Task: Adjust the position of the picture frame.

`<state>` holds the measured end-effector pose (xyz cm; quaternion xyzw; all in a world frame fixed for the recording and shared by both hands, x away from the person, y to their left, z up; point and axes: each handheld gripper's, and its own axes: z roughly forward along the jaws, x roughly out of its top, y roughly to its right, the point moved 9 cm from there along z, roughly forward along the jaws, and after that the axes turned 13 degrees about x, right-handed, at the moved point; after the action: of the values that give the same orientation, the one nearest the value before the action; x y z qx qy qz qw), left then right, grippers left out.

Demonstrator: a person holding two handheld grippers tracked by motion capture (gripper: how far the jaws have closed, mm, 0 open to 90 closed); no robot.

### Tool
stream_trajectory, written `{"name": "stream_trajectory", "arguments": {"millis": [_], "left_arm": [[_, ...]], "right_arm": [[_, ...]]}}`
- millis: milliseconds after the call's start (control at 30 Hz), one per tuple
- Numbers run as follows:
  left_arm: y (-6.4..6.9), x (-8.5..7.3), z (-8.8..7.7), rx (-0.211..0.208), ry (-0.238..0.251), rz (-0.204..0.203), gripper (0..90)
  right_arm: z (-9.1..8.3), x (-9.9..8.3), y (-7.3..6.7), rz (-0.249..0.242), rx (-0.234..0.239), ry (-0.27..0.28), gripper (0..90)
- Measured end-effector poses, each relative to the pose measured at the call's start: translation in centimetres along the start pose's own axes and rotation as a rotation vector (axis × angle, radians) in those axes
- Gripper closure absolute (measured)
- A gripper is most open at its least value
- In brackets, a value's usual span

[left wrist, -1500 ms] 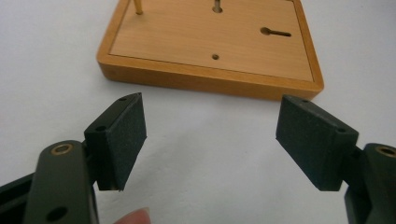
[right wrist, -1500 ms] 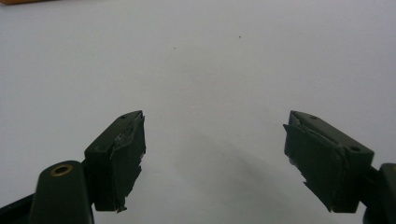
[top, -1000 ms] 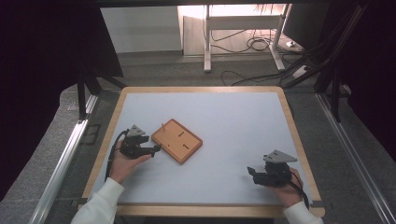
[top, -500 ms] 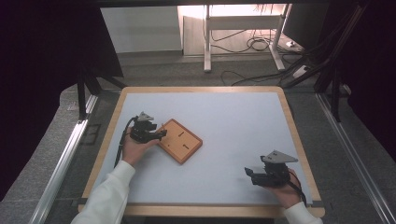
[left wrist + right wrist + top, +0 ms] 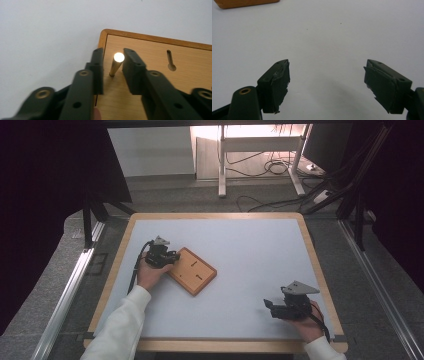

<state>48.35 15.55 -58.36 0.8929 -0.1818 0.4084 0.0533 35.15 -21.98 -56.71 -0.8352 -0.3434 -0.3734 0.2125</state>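
A flat wooden board (image 5: 192,270) lies left of centre on the white table top. A thin peg (image 5: 116,65) with a bright tip stands upright near the board's (image 5: 155,65) corner, beside a keyhole slot (image 5: 170,60). My left gripper (image 5: 172,256) is at the board's left corner. Its jaws (image 5: 113,50) have just been closing and now flank the peg closely, the right pad at the peg's tip, a thin gap still at the left pad. My right gripper (image 5: 270,308) rests near the front right edge, and its jaws (image 5: 327,62) stand wide open over bare table, with the board's edge (image 5: 244,3) far ahead.
A raised wooden rim (image 5: 215,215) frames the white table top. Metal rails run along both sides of the table. Beyond the far edge are desk legs and cables (image 5: 260,167) on the floor.
The left hand moved right and forward from beside the board to its corner, and its jaws narrowed around the peg. The right hand stayed put.
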Motion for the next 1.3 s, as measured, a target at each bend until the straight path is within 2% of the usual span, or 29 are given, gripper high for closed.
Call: {"name": "stream_trajectory", "arguments": {"millis": [33,167,267,333,367,433,533,667,900,1100,1300], "left_arm": [[0.1,0.0,0.1,-0.006,0.004,0.005,83.0],[0.1,0.0,0.1,0.004,0.010,0.015,84.2],[0.1,0.0,0.1,0.002,0.020,-0.009,83.9],[0.3,-0.1,0.2,-0.021,0.014,-0.053,80.5],[0.2,-0.1,0.3,-0.021,0.020,-0.054,79.7],[0.2,-0.2,0.2,-0.008,0.027,-0.040,82.7],[0.2,-0.2,0.2,0.022,0.033,0.019,84.6],[0.1,-0.2,0.2,-0.002,0.028,0.013,84.8],[0.3,-0.3,0.0,-0.024,0.018,0.048,85.0],[1.4,-0.1,-0.6,-0.046,0.028,0.106,85.0],[2.9,0.0,-1.0,-0.074,0.037,0.145,84.9]], "right_arm": [[0.1,-0.1,0.0,-0.002,-0.001,-0.006,21.0],[0.2,-0.1,0.0,-0.003,-0.002,-0.009,20.9],[0.2,-0.2,0.0,-0.005,-0.004,-0.011,20.8],[0.2,-0.2,0.0,-0.006,-0.005,-0.013,20.7],[0.2,-0.2,0.0,-0.007,-0.006,-0.014,20.6],[0.2,-0.2,0.0,-0.008,-0.006,-0.014,20.7],[0.2,-0.2,0.1,-0.007,-0.009,-0.013,20.7],[0.2,-0.2,0.1,-0.008,-0.010,-0.015,20.7],[0.1,-0.2,0.2,-0.008,-0.013,-0.016,20.7],[0.0,-0.1,0.2,-0.007,-0.022,-0.006,20.7],[-0.1,-0.1,0.3,-0.003,-0.024,-0.007,20.7]]}}
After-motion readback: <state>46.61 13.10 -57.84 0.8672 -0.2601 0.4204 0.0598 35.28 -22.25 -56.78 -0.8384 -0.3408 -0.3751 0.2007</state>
